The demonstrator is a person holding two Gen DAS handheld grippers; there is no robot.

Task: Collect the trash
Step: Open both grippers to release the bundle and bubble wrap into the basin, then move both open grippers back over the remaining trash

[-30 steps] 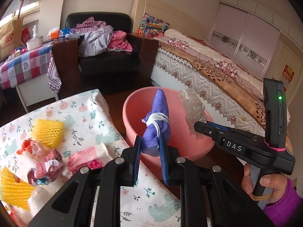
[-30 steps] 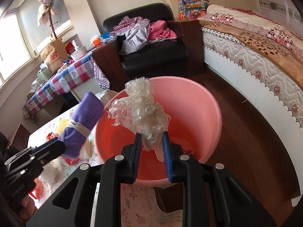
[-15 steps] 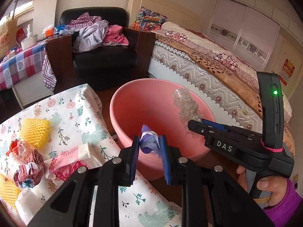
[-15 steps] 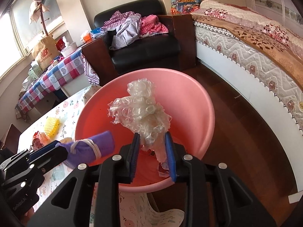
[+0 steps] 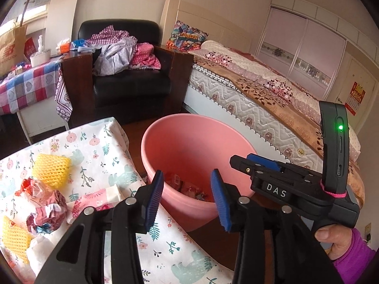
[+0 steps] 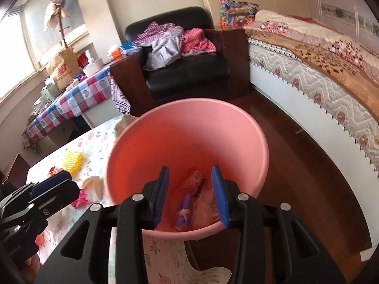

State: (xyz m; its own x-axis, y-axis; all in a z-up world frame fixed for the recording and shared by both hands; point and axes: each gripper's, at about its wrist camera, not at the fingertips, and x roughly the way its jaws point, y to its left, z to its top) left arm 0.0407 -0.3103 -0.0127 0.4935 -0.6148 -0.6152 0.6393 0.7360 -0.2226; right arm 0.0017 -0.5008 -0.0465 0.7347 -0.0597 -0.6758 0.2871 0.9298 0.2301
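The pink bin [image 5: 196,142] stands on the floor beside the floral-cloth table [image 5: 99,146]. My left gripper [image 5: 187,189] hangs over its near rim, jaws opening, with nothing between them. My right gripper [image 6: 190,196] is above the bin [image 6: 236,118], jaws also opening and empty. At the bottom of the bin lie a purple bundle [image 6: 183,213] and bubble wrap [image 6: 203,208] among wrappers. On the table remain a yellow foam net [image 5: 51,168], crumpled paper [image 5: 45,210], a pink wrapper [image 5: 94,201] and a second yellow net [image 5: 14,236].
A black armchair [image 5: 128,71] piled with clothes stands behind the bin. A bed [image 5: 272,94] runs along the right. A checked-cloth table [image 5: 23,87] with clutter is at the far left. Wooden floor [image 6: 296,165] lies between bin and bed.
Both grippers have let go: the purple bundle has dropped out of the left one and the bubble wrap out of the right one, both into the bin. Both jaws stand wider.
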